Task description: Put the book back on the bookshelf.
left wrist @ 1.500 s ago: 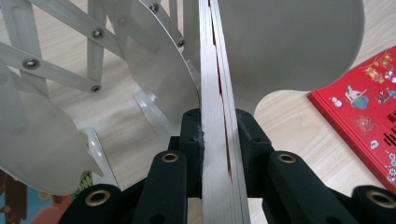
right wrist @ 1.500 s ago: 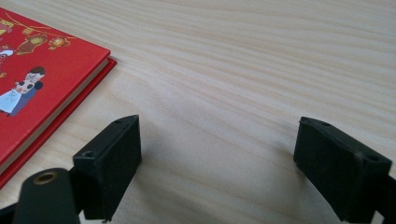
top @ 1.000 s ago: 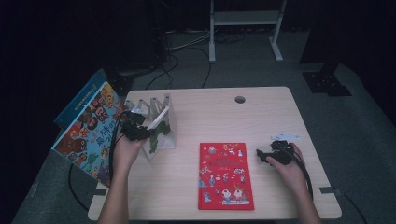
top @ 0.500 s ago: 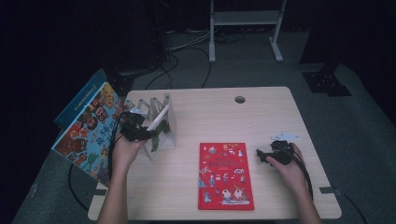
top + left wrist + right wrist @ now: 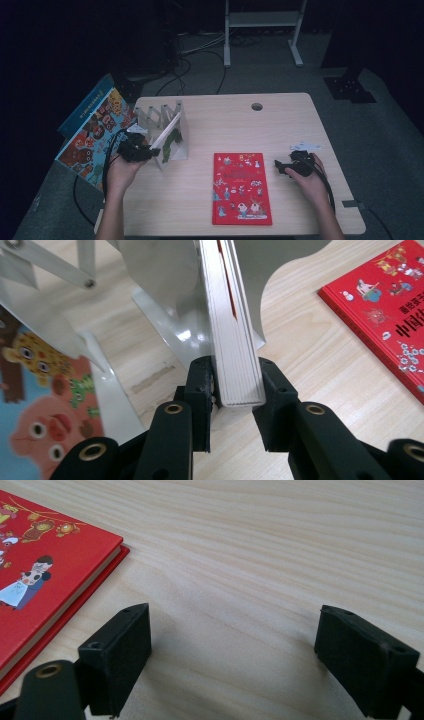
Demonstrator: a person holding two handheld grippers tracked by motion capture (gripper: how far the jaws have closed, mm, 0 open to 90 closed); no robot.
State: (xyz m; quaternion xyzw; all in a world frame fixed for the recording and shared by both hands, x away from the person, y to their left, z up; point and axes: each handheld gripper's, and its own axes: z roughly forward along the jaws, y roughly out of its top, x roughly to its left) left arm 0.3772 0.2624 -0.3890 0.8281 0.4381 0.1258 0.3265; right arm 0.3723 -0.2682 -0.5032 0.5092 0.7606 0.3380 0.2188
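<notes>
A thin book (image 5: 167, 136) with a white page edge and a green cover leans tilted in a grey metal folding rack (image 5: 150, 116) at the table's left. My left gripper (image 5: 142, 150) is shut on that book's near end. In the left gripper view the page block (image 5: 239, 340) sits between the jaws of the left gripper (image 5: 237, 377), with both pads against it; the jaws have just been closing on it. A red picture book (image 5: 241, 187) lies flat near the front middle. My right gripper (image 5: 280, 166) rests open just right of it, with bare wood between its pads (image 5: 120, 655).
A large cartoon picture book (image 5: 92, 135) leans off the table's left edge beside the rack. The rack's plates (image 5: 165, 300) stand on both sides of the held book. A cable hole (image 5: 257, 106) sits at the back of the table (image 5: 300, 130).
The left hand has shifted a little toward the near left, and the book's lower end has come with it. The right hand has stayed put.
</notes>
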